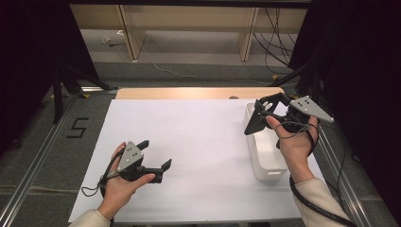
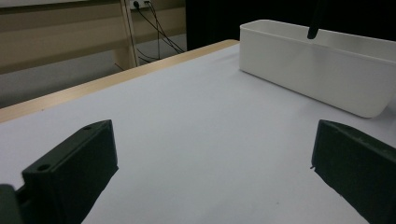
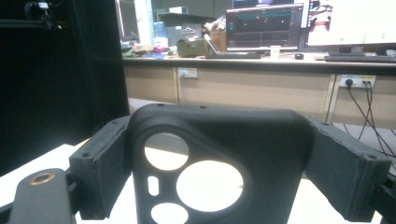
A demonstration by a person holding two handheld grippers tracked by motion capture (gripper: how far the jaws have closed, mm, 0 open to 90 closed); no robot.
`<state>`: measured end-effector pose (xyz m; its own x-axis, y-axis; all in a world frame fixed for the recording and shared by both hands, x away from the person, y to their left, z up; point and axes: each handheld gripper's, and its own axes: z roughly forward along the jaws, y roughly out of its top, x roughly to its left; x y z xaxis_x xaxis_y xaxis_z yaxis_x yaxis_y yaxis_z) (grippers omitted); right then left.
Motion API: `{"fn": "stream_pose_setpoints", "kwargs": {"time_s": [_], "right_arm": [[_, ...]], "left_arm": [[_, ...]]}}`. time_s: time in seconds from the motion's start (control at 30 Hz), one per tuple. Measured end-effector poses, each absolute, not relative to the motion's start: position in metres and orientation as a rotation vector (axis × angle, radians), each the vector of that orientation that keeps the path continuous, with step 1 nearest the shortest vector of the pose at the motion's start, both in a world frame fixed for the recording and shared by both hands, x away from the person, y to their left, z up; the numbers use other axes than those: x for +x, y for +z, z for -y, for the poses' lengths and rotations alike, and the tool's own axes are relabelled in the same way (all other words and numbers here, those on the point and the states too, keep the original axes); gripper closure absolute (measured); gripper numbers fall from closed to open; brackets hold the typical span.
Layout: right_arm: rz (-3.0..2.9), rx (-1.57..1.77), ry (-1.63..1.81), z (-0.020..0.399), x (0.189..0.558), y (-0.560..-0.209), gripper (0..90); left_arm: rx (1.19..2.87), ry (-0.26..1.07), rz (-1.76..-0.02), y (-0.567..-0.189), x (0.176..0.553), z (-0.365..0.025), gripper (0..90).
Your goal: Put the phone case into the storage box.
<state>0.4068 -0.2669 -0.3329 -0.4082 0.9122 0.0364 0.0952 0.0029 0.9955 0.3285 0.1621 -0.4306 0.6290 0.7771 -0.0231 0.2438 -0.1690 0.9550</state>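
- Over the white bin (image 1: 265,156) at the table's right edge, my right gripper (image 1: 257,116) is clamped on a black phone case (image 3: 212,163) — the pads (image 3: 100,172) press its two sides, and in the right gripper view its camera cut-outs face me.
- Seen from the high view, the case (image 1: 251,120) hangs at the bin's far end, above the rim rather than inside.
- My left gripper (image 1: 153,156) rests low over the white sheet (image 1: 198,142), well apart from the bin, jaws wide and nothing between them.
- Risk, as I judge it: the case is thin and springy, so a squeeze across its sides could bow it — then it may pop out and land on the sheet instead of in the bin.
- Letting go while the case is this high could make it bounce off the bin's wall or rim.
- Coming down crooked, a jaw might knock the light bin and shove it toward the table edge; my left is too far off to steady it.
- My right cable (image 1: 312,203) trails by the bin and could snag its near corner.
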Motion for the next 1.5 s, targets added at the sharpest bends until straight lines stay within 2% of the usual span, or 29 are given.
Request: {"fn": "stream_pose_setpoints", "kwargs": {"time_s": [1.5], "right_arm": [[-1.514,1.142,1.388,0.290,0.415,-0.337,15.0]], "left_arm": [[1.714,0.596,-0.849,-0.431,0.330,-0.164,0.2]]}}
